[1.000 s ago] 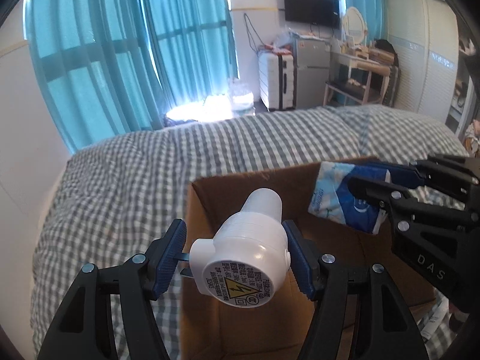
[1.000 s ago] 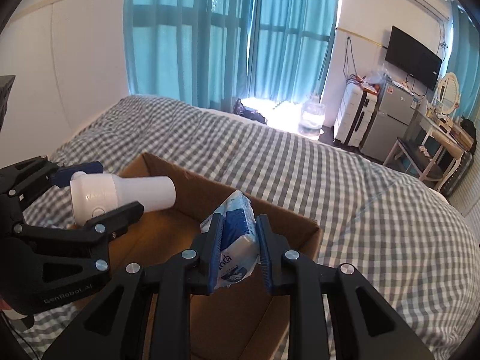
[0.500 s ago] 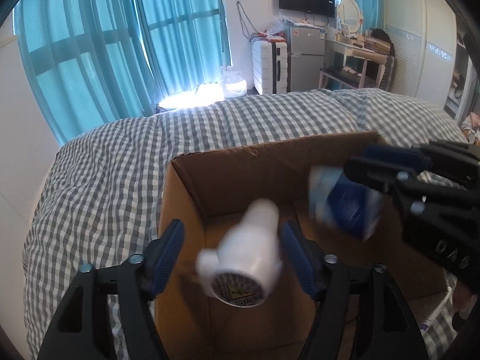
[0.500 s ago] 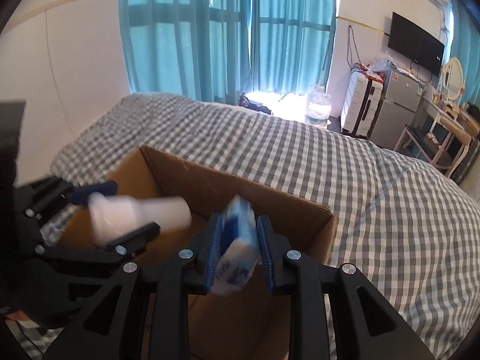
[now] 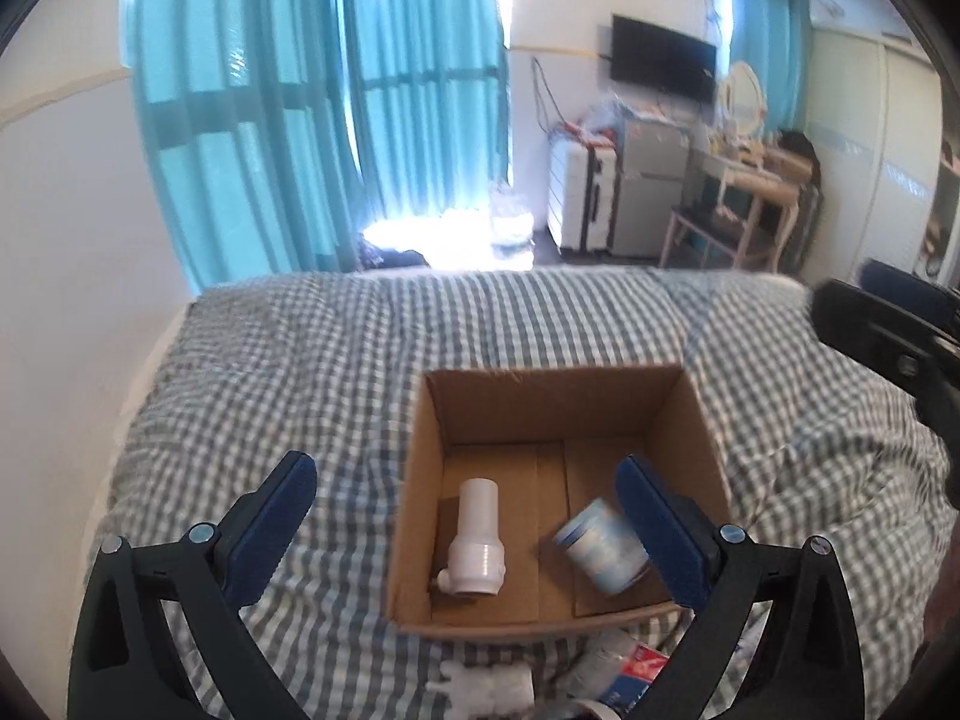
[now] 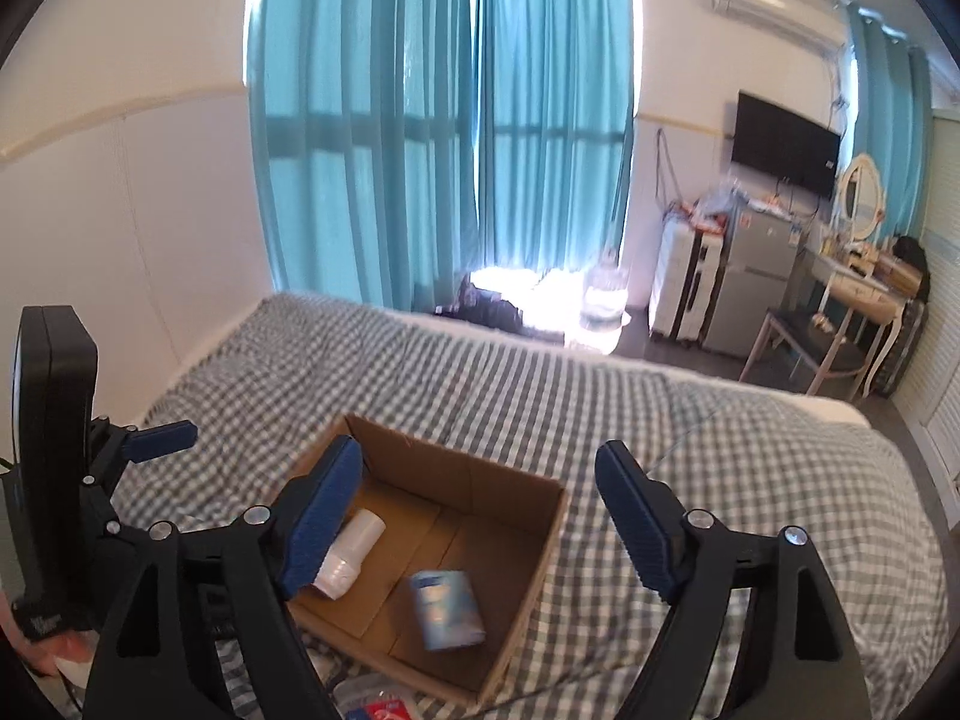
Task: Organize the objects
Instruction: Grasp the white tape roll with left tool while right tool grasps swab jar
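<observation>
An open cardboard box point(image 5: 420, 480) point(image 6: 552, 516) sits on the checked bed. Inside lie a white plug-in device point(image 5: 474, 540) point(image 6: 351, 552) at the left and a blue and white tissue pack point(image 5: 603, 549) point(image 6: 447, 609) at the right. My left gripper point(image 5: 468, 519) is open and empty, raised above the box. My right gripper point(image 6: 480, 516) is open and empty above the box; it also shows at the right edge of the left wrist view point(image 5: 888, 342). The left gripper also shows at the left of the right wrist view point(image 6: 108, 480).
The grey checked bed cover point(image 5: 300, 372) point(image 6: 750, 480) lies around the box. Small packets and white items point(image 5: 624, 669) lie in front of the box's near wall. Teal curtains, a suitcase, a fridge and a dressing table stand beyond the bed.
Both grippers opened and let go. The white device and the tissue pack dropped into the box. Both grippers rose and pulled back from the box.
</observation>
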`<state>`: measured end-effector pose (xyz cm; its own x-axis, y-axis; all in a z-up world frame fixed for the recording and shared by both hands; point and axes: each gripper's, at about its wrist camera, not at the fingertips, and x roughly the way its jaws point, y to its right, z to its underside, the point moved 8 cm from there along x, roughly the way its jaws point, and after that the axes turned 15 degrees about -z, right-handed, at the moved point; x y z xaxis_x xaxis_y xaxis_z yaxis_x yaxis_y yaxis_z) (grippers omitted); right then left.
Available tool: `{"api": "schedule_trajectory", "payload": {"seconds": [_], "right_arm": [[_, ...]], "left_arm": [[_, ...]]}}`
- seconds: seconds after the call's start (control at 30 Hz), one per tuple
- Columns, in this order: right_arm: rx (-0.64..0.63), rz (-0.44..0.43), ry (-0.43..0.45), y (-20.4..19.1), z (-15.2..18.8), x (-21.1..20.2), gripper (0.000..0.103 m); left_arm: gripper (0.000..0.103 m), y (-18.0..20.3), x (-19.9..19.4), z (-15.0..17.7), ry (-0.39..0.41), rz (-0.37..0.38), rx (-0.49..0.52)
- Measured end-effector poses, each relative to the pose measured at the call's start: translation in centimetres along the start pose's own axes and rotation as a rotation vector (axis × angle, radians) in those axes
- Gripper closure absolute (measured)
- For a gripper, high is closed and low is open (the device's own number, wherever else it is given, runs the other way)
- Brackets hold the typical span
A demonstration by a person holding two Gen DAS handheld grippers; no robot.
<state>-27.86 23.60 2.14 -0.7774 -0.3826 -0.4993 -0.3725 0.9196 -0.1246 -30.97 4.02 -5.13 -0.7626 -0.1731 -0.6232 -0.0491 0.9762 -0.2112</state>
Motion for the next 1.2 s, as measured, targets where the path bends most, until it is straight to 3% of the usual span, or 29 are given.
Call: {"api": "schedule_trajectory", "payload": {"seconds": [0.23, 0.53, 0.63, 0.83, 1.2], "right_arm": [[-0.015, 0.046, 0.076, -1.9, -0.9, -7.0, 0.002], [-0.048, 0.117, 0.113, -2.5, 2.0, -11.0, 0.001], [-0.014, 0.053, 0.121, -2.1, 3.8, -11.3, 0.001], [-0.002, 0.029, 0.036, -1.1, 8.0, -9.8, 0.001], [0.008, 0.008, -0.163, 1.0, 17.1, -3.6, 0.001]], "left_arm": [[0.000, -2.9, -6.0, -0.2, 0.089, -0.058, -0.024], [0.000, -3.2, -10.3, 2.5, 0.117, -0.095, -0.030], [0.000, -2.7, -10.8, 3.8, 0.108, -0.097, -0.039], [0.000, -0.3, -9.3, 7.9, 0.043, -0.089, -0.055], [0.000, 4.3, -2.4, 17.9, -0.185, -0.030, 0.018]]}}
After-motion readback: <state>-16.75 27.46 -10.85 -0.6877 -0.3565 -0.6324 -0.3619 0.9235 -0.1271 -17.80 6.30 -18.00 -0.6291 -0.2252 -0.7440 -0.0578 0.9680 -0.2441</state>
